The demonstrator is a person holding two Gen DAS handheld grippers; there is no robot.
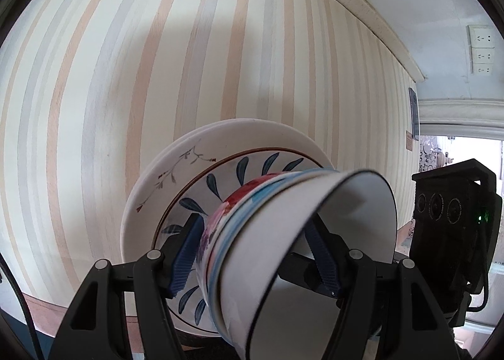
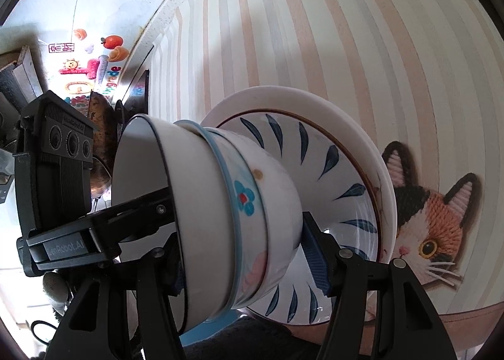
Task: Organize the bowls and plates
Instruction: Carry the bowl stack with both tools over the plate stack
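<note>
step: carrying stack together | left gripper [image 1: 252, 253] and right gripper [image 2: 249, 253] both clamped on the nested bowls [image 2: 220, 202], which sit on the plates [image 1: 176, 171] | next: level, steady set-down

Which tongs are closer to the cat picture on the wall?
Right. The right tongs grip the bowls, with the cat picture just beyond on their right side; the left tongs grip the same bowls from the far side, away from it.
</note>
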